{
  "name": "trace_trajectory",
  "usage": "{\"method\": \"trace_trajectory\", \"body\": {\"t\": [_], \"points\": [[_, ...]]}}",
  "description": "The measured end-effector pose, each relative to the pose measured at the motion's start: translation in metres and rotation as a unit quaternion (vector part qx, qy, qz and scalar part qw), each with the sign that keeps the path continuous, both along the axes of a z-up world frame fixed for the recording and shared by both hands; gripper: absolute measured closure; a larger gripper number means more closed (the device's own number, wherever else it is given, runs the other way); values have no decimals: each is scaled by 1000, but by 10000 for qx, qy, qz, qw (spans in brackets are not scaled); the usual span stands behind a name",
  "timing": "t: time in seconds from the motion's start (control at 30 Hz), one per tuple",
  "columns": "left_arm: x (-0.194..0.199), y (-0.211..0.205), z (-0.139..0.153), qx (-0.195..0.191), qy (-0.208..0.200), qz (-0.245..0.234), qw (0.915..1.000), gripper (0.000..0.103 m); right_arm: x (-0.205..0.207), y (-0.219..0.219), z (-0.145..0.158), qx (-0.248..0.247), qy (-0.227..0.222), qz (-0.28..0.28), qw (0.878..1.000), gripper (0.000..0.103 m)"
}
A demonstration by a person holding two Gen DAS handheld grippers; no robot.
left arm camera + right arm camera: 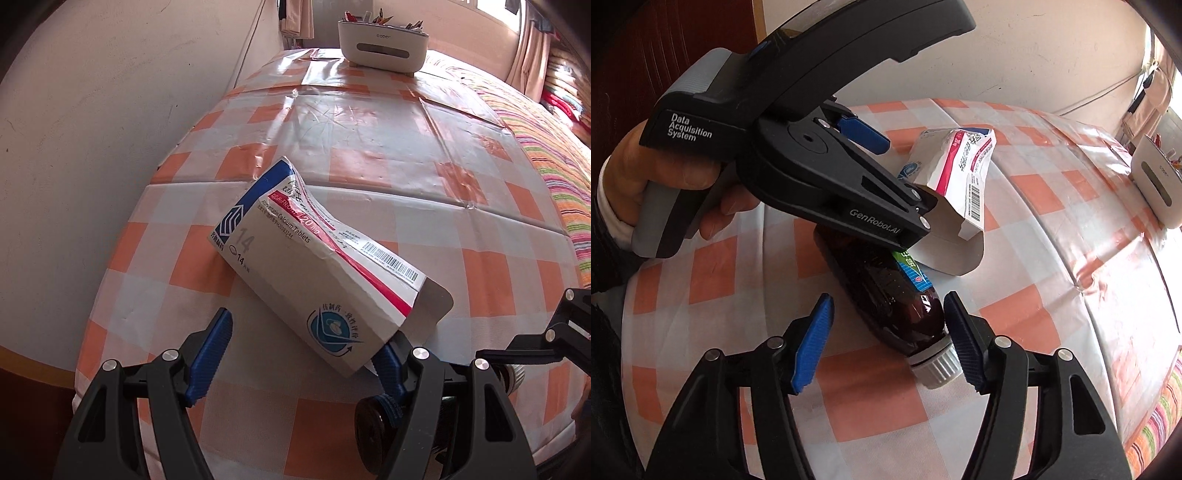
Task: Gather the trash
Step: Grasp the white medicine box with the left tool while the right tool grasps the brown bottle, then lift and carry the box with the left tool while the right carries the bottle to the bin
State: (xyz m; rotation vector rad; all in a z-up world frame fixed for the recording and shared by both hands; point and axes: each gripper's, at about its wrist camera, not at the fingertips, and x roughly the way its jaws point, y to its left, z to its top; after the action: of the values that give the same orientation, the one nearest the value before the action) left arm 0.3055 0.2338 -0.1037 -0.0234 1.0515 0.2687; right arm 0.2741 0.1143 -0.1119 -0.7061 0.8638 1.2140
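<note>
A flattened white, blue and red tablet carton (295,254) lies on the orange-and-white checked tablecloth (369,162). My left gripper (308,328) stands open around its near end. The carton covers the right fingertip, and the left finger (212,347) is clear of it. In the right wrist view the carton (956,162) shows its open flap beside that tool. A dark brown bottle (871,266) with a white cap (940,365) lies on its side. My right gripper (888,299) straddles its neck end. The right pad (962,332) is against the bottle's shoulder and the left pad (812,343) stands apart from it.
A white bin (382,46) holding several wrappers stands at the table's far end, also seen at the right edge as the bin (1156,184). A pale wall (110,129) runs along the left side. A striped cloth (554,166) borders the table on the right. A hand (665,173) holds the left tool.
</note>
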Motion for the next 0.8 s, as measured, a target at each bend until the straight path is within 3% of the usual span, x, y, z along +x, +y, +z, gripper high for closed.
{"method": "trace_trajectory", "body": {"t": [0.1,0.2,0.23,0.3,0.33,0.43,0.5,0.6,0.8], "points": [[-1,5,-1,-82,-58,37,9999,34,-5,6,-6,-120,-17,52,9999,49],[-3,12,0,-277,-233,118,9993,36,-12,10,-9,-115,-56,-19,9999,62],[-3,14,-1,-327,-272,146,9990,37,-15,9,-9,-100,-50,-22,9999,63],[-3,17,-4,-414,-217,154,9988,59,-20,5,-9,-46,-100,-94,9999,63],[-3,18,-7,-498,-194,137,9985,65,-24,2,-9,-5,-82,-126,9999,63],[-4,19,-6,-551,-293,142,9979,71,-36,-13,-10,162,-17,-257,9995,63],[-5,20,-5,-553,-367,151,9977,82,-47,-26,-9,318,28,-392,9987,63],[-7,19,-2,-517,-471,114,9975,90,-59,-46,-4,676,176,-680,9952,63],[-16,9,3,-478,-602,-50,9970,94,-85,-83,13,1423,404,-1309,9803,63]]}}
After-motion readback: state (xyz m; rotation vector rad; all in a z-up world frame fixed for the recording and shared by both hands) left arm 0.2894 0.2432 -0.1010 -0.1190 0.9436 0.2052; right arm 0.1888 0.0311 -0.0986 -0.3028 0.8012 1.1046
